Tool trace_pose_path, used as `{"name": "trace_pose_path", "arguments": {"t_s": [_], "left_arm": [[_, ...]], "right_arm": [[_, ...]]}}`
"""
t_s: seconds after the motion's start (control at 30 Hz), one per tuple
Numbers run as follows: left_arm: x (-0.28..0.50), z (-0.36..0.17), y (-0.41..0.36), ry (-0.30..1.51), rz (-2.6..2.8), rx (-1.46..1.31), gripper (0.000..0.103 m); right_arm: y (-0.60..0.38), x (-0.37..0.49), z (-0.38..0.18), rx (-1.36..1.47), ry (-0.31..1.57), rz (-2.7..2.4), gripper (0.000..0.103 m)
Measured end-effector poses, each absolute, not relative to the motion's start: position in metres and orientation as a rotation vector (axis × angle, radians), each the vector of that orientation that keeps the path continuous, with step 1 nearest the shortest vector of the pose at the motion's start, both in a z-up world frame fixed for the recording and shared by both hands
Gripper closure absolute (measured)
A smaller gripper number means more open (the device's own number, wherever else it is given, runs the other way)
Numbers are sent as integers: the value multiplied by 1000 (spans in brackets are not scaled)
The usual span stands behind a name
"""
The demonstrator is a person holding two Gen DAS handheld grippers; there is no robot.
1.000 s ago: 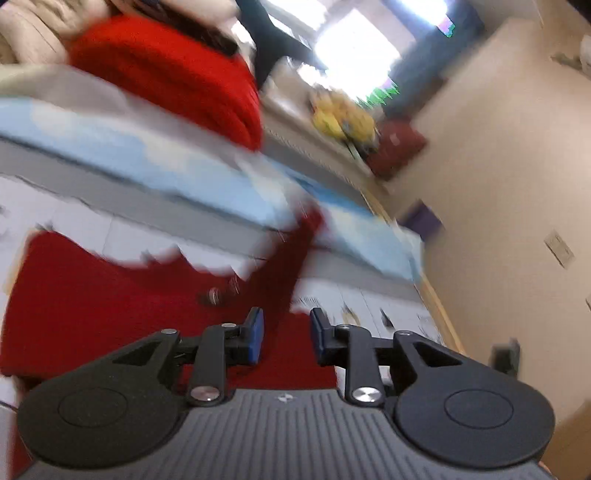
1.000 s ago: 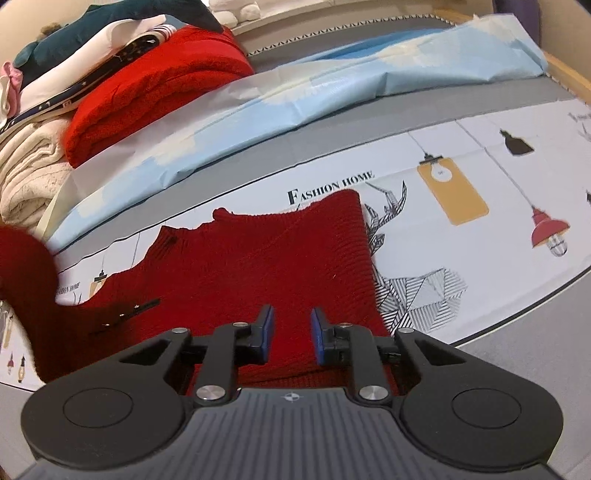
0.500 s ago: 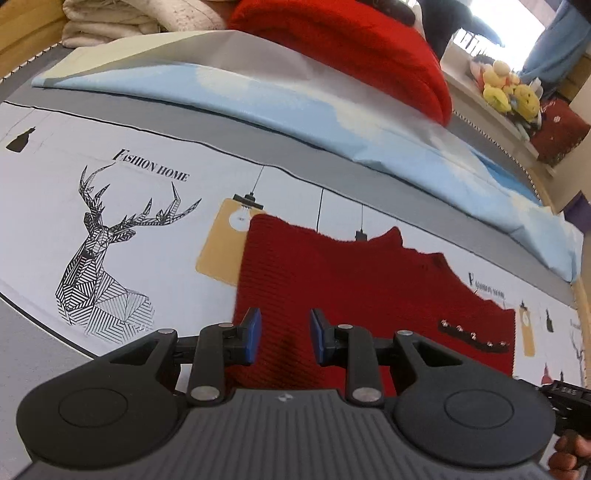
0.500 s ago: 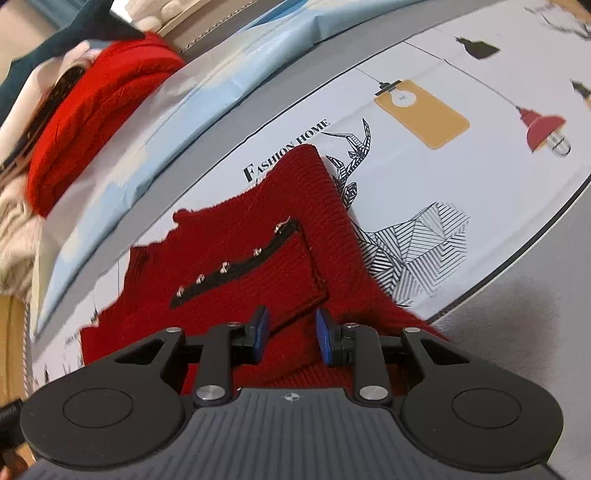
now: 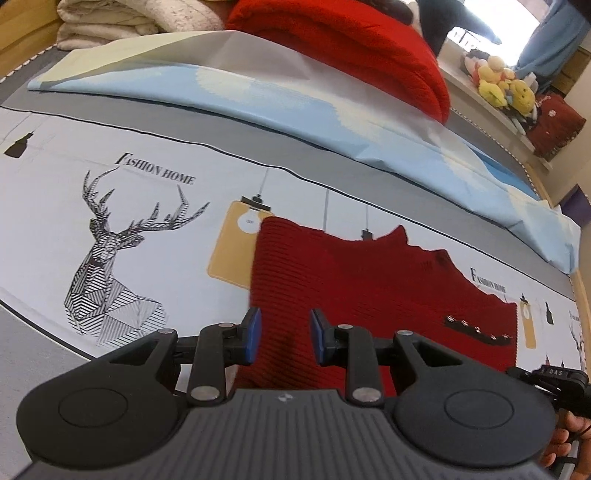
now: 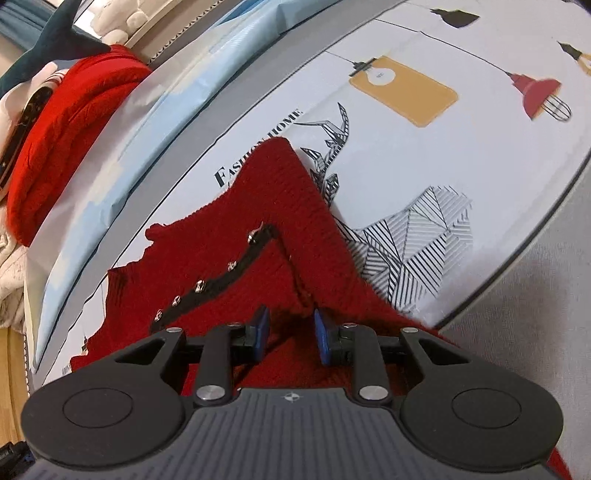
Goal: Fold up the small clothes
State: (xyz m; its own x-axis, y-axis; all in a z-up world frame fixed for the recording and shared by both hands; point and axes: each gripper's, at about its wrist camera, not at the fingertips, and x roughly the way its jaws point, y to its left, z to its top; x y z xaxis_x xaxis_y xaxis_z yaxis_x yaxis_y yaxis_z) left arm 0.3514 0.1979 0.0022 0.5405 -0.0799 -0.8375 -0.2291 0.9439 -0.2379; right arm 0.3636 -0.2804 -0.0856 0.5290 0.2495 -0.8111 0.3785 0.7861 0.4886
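dark red knitted garment point(image 5: 369, 288) lies flat on a printed bedsheet point(image 5: 74, 258), ribbed knit with fine horizontal ridges, edges wavy along the top. sheet is smooth, pale, with a line-drawn stag point(image 5: 122, 266), mustard hanging-lamp tags and "fashion home" lettering, bordered by a plain grey band. a black strip with small silver studs point(image 6: 207, 284) runs across a folded-over flap of the garment; in the right wrist view this flap sits on top of the lower layer, its corner edge just ahead of the fingers. left gripper point(image 5: 282, 336) hangs over the garment's near left part, blue pads apart with only the red knit seen beneath them, nothing pinched: released. right gripper point(image 6: 291, 332) sits low over the flap's near edge, its jaws closing; a ridge of red knit rises between the pads, but i cannot tell whether the pads press on it yet. behind the garment, a light blue and white folded cloth point(image 5: 295, 103) with a smooth, slightly crinkled surface lies along the bed. on it rests a thick bright red chunky knit point(image 5: 351, 48), folded into a rounded bundle, beside cream fuzzy folded fabric point(image 5: 122, 18). yellow plush toys point(image 5: 502, 85) sit on a ledge at far right. no containers seen.
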Motion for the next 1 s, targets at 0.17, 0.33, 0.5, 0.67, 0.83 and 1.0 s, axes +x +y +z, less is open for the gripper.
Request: {"name": "trace_pose_path", "arguments": {"t_s": [0.17,0.33,0.5,0.67,0.83,1.0], "left_arm": [[355,-2,200,1011,95,-335,73],[360,-11,193,1029,72,-326,73],[367,-39,183,1102,52,-327,73],[370,-74,181,1191,77,-306,73],[364,-60,175,1150,79,-243,73],[360,-80,172,1201,57,-162,65]], "right_arm": [[-282,361,-62,686,931,-45,97],[-273,342,-2,559,673,11,97],[-293,355,-59,637,967,-174,96],[-285,355,-40,553,849,-101,93],[-296,363,-76,593,966,-92,82],[-303,362,-82,513,987,-97,80]]}}
